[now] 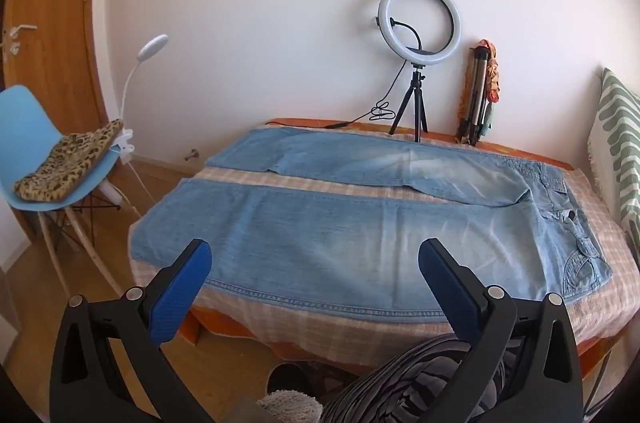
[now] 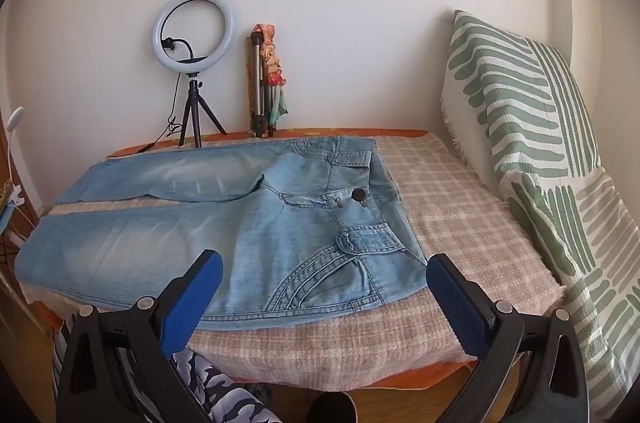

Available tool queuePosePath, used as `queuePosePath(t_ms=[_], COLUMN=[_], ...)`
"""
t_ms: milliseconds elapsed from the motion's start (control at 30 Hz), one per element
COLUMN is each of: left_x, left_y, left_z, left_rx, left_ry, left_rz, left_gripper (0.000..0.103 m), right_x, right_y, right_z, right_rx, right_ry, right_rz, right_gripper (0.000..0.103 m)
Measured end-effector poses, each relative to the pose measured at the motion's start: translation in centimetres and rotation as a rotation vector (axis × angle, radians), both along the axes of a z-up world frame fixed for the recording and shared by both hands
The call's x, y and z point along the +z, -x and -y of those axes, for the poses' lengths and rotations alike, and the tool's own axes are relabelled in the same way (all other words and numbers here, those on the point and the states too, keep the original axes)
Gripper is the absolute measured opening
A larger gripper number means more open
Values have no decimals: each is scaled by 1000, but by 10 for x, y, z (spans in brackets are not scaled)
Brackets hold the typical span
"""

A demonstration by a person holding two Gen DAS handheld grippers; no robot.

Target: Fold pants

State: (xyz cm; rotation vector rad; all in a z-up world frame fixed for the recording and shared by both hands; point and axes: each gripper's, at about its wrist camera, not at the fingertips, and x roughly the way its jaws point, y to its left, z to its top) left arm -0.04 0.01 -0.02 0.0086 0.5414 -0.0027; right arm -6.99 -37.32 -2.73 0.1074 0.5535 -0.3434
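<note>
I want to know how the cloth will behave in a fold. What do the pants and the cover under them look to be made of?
Pants: light blue denim, faded and matte, with heavy topstitched seams and pockets. Cover: looks like a soft woven cloth in pale pink check, with a frayed edge; the fibre is unclear.

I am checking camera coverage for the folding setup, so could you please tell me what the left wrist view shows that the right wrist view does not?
Only the left wrist view shows the blue chair with a leopard cushion, the wooden door and the left gripper, open. Only the right wrist view shows the full green-striped pillow, the dark waist button and the right gripper, open. Both show the jeans spread flat on the checked cover, the ring light and folded tripod.
</note>
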Motion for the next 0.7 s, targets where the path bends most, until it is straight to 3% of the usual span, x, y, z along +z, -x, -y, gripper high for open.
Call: queuePosePath(t_ms=[700], left_x=[2], left_y=[-6], left_z=[-2], left_rx=[18], left_ry=[14], left_rz=[-18], left_gripper=[103], right_x=[-1], right_y=[-3], right_z=[0], right_rx=[3], right_ry=[-2], right_rz=[-10], right_gripper=[103])
